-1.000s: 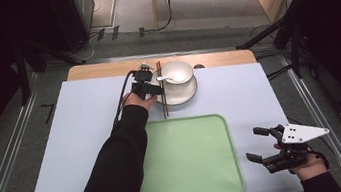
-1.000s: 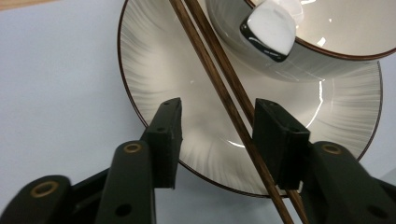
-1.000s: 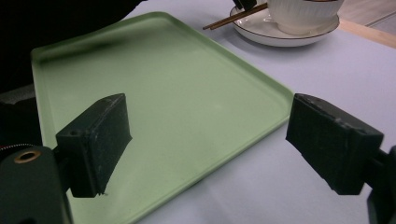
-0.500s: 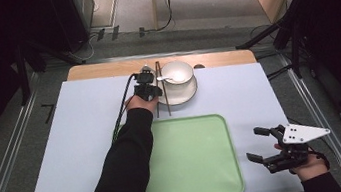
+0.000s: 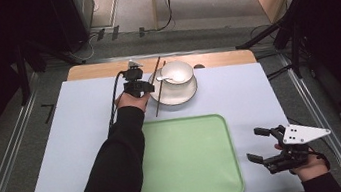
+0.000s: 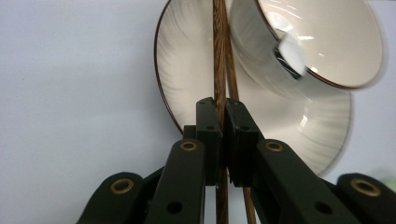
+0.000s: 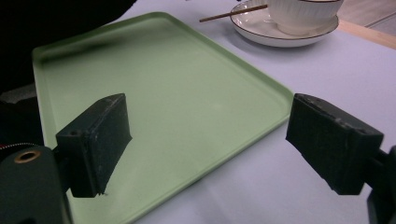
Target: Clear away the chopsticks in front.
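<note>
A pair of brown chopsticks (image 5: 157,85) lies slanted across the left rim of a white plate (image 5: 178,96) at the far middle of the table. My left gripper (image 5: 146,86) is shut on them; its jaws have just been closing. In the left gripper view the pads (image 6: 208,126) pinch both chopsticks (image 6: 219,56) over the plate (image 6: 187,70). On that plate stands a white bowl (image 5: 178,70) with a white spoon (image 5: 163,79) in it. At the near right, my right gripper (image 5: 256,144) stands open above the mat with nothing between its fingers.
A pale green tray (image 5: 187,159) sits at the near middle, between my two hands. In the right gripper view its corner (image 7: 275,100) lies just ahead of the open right gripper (image 7: 208,135). A light blue mat (image 5: 73,140) covers the table; a wooden edge (image 5: 224,58) shows behind.
The left gripper has shut on the chopsticks and shifted a little. The chopsticks now lie slanted instead of straight. The right gripper has kept still.
</note>
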Demonstrator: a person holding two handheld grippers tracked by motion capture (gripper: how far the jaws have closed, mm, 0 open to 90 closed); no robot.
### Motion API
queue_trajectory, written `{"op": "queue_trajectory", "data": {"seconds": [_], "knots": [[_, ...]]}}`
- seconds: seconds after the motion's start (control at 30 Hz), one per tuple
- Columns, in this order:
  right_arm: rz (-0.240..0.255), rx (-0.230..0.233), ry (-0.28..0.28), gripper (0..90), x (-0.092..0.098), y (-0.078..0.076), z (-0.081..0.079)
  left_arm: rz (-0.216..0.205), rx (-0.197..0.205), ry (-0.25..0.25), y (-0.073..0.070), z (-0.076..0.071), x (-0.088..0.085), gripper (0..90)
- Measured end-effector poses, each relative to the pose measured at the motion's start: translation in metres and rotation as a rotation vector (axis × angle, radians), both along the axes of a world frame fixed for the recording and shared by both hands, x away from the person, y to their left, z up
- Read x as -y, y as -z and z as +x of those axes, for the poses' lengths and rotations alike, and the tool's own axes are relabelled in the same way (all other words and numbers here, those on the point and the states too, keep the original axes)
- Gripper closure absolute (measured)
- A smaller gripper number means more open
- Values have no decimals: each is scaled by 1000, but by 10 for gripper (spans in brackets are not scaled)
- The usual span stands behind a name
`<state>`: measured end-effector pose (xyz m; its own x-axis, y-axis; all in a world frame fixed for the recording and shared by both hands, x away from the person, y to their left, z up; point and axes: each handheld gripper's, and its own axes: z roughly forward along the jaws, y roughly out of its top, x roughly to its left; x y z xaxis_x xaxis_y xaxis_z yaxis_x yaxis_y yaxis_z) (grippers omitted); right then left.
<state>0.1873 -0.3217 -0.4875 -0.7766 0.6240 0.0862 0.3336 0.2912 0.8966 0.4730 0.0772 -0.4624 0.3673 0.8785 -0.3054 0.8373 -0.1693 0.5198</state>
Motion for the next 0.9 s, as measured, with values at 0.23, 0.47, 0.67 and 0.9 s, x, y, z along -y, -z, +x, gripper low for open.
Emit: {"op": "queue_trajectory", "data": {"seconds": [0.23,0.47,0.67,0.9], "knots": [[-2,-2,5,143,0,0,0,-8,14,24,-24,-19,-44,861],[-10,-2,3,143,-2,0,0,-25,19,44,-32,-49,-79,861],[-17,-6,6,143,-3,0,0,-22,38,54,-32,-76,-98,861],[-21,-10,7,143,-5,0,2,-36,36,80,-22,-109,-108,860]]}}
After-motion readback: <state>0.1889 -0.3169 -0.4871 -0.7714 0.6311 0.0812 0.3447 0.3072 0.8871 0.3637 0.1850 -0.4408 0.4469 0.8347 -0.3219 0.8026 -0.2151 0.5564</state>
